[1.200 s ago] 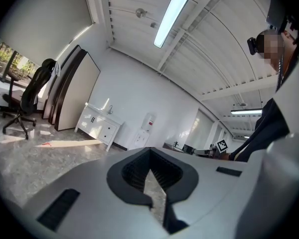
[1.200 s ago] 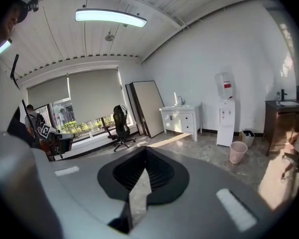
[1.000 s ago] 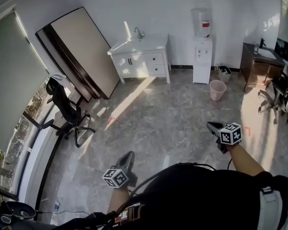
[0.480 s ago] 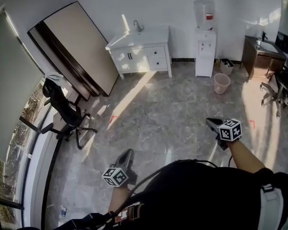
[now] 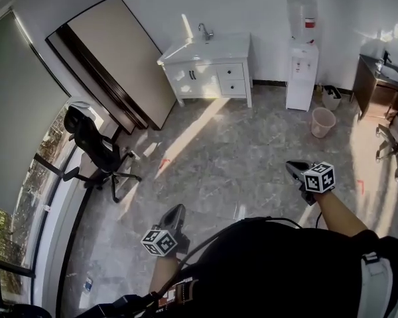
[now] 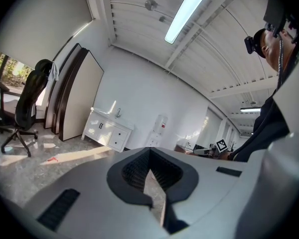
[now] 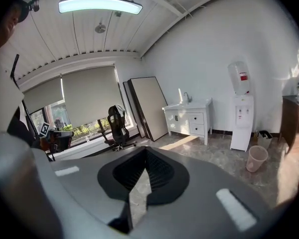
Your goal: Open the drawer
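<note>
**pinch_me:** Whole room has slid to the right in the head view compared with a second ago. The person is walking, and both claws ride along out front. The left claw (image 5: 178,211) is pinched together with nothing in it. Same story for the right claw (image 5: 293,171): closed and empty, with only floor (image 5: 219,158) showing through the slit.

**drawerfan:** Why carry them shut tho?

**pinch_me:** My guess is there's nothing to grab yet, so this is just the travel pose. They're closed, held near the body, and pointing ahead and a bit down.

**drawerfan:** And the drawer?

**pinch_me:** Well apart from both claws. The drawer (image 5: 233,72) I'd bet on is in the white cabinet (image 5: 192,75) with the sink, against the far wall. There are two stacked on its right side. Both look closed, and I can't tell which one is meant. A water cooler (image 5: 301,71) stands just beside the cabinet, with a pink bin (image 5: 323,122) near that. Off to the left there's an office chair (image 5: 89,141) by the window and big boards (image 5: 129,58) leaning on the wall.

**drawerfan:** So basically not started?

**pinch_me:** Yeah, I'd call it the approach. One claw will have to open before it can take a handle, and I'd guess that waits until it's right at the cabinet.
</note>
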`<move>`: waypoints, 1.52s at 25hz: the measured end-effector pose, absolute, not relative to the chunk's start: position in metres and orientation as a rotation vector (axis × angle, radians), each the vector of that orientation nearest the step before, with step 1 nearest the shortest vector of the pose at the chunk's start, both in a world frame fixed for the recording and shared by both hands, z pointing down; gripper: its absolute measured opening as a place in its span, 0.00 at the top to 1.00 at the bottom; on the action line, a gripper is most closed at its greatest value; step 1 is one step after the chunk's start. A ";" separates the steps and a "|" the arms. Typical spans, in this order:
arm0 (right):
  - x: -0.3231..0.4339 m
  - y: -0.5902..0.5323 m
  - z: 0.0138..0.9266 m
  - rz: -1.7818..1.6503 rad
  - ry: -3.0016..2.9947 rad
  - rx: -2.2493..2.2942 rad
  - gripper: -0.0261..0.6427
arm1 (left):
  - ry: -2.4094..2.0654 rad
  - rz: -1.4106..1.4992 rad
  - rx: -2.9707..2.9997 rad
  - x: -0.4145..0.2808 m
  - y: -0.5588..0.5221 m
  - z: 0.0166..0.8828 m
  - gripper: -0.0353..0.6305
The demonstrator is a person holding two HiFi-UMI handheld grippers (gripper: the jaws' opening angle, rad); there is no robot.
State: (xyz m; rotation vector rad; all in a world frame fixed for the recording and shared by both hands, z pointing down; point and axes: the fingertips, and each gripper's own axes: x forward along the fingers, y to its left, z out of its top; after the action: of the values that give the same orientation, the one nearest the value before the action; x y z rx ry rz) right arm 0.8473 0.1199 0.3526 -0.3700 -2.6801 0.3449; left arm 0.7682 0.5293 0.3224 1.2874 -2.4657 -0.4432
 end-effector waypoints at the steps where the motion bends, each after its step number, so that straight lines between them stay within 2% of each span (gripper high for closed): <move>1: 0.833 0.109 0.351 0.339 -2.676 -0.387 0.96 | -2.485 -0.451 1.268 0.759 0.520 0.319 0.96; 9: 0.738 0.025 0.332 0.264 -2.671 -0.541 0.96 | -2.570 -0.507 1.169 0.701 0.432 0.309 0.96; 22: 0.657 -0.047 0.364 0.312 -2.627 -0.513 0.96 | -2.512 -0.487 1.186 0.620 0.351 0.325 0.96; 38: 0.476 0.002 0.322 0.334 -2.730 -0.266 0.96 | -2.400 -0.446 1.434 0.374 0.387 0.301 0.96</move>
State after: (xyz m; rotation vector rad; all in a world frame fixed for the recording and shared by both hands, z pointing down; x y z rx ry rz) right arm 0.4760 0.0017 0.3215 -0.2659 -2.7297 0.3342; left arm 0.3743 0.3874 0.3006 1.4343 -2.4000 -0.4457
